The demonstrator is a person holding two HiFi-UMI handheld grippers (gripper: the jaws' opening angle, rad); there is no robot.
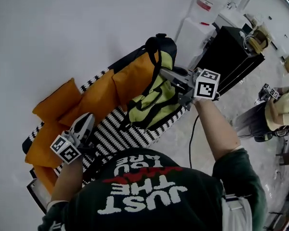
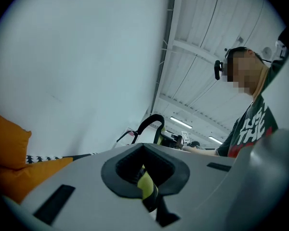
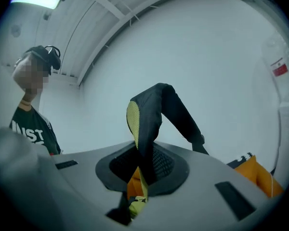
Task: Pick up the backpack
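The lime-green backpack (image 1: 154, 97) with black straps hangs tilted over a striped sofa seat (image 1: 111, 136). My right gripper (image 1: 164, 74) is shut on its black shoulder strap (image 3: 145, 121), which loops up out of the jaws with its lime mesh lining showing. My left gripper (image 1: 89, 118) is lower and to the left, pointing toward the pack. A lime and black strap piece (image 2: 147, 186) is pinched between its closed jaws (image 2: 144, 177). The pack's black top handle (image 2: 151, 124) shows in the left gripper view beyond the jaws.
Orange cushions (image 1: 94, 97) line the sofa back against a white wall. A black cabinet (image 1: 236, 52) and a white unit (image 1: 197, 32) stand to the right. A cable (image 1: 191, 138) runs over the floor. Another person (image 1: 279, 109) is at the far right.
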